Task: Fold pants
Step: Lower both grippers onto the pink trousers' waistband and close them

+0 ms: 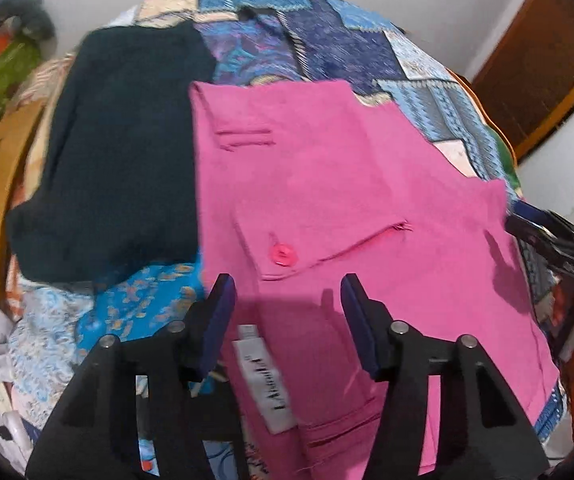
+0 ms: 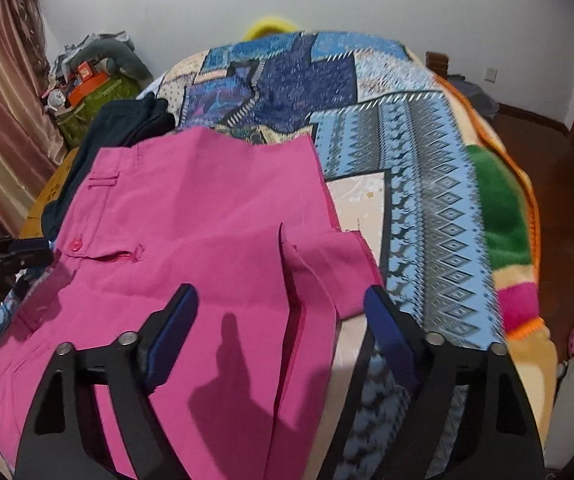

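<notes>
Left wrist view: the left claw (image 1: 287, 292) is hovering wide and empty over the pink pants (image 1: 327, 184), which are lying partly folded on the patterned bed (image 1: 327, 36). A dark garment (image 1: 119, 140) is crowding them at 9 o'clock.

Right wrist view: the right claw (image 2: 283, 308) is gaping wide, holding nothing, above the pants (image 2: 191, 216); a doubled leg flap (image 2: 327, 268) is sitting at 12 o'clock. Next fold likely needs both claws pinching the near edge.

You see matt pink woven-cloth pants (image 2: 191, 232), a fuzzy patterned blanket (image 2: 427, 184), and matt black plastic gripper arms.
</notes>
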A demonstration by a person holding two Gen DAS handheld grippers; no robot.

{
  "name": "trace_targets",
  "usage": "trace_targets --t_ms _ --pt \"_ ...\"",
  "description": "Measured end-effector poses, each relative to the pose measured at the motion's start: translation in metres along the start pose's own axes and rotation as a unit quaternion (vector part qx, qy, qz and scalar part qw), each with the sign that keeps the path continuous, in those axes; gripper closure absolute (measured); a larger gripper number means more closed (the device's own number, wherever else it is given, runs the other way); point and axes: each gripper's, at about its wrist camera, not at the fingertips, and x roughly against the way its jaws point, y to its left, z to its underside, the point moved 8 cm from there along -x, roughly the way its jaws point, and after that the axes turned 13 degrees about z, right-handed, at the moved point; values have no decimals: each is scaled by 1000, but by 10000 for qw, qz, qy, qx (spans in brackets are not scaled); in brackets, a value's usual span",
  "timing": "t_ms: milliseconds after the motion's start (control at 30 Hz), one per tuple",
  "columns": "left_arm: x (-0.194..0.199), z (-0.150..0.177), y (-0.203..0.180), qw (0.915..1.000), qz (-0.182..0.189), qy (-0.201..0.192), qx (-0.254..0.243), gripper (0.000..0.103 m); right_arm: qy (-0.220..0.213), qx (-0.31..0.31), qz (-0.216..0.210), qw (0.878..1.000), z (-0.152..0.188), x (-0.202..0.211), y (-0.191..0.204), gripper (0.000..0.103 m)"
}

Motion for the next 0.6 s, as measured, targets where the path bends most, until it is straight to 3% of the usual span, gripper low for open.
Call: trace_targets --t_ms 67,167,333,400,467,533,600 --pt "-9 3 1 9999 28 163 26 54 198 4 -32 9998 3 -12 0 36" --pt "-24 10 6 9990 108 409 134 56 428 -166 -70 9989 6 -24 -5 59" --pt "-29 9 10 9959 618 439 489 56 441 -95 -208 9988 7 -22 -2 74" --pt "-29 8 13 9945 733 459 590 59 419 -1 -219 9989 8 -22 0 86" --pt "-28 8 15 9954 636 460 555 72 420 50 -228 9988 8 -23 1 94" --pt "-27 9 21 9967 438 432 534 91 404 37 -289 9988 9 -23 1 97" --pt "-26 9 25 9963 404 384 647 96 385 -12 -276 9989 9 -23 -2 100"
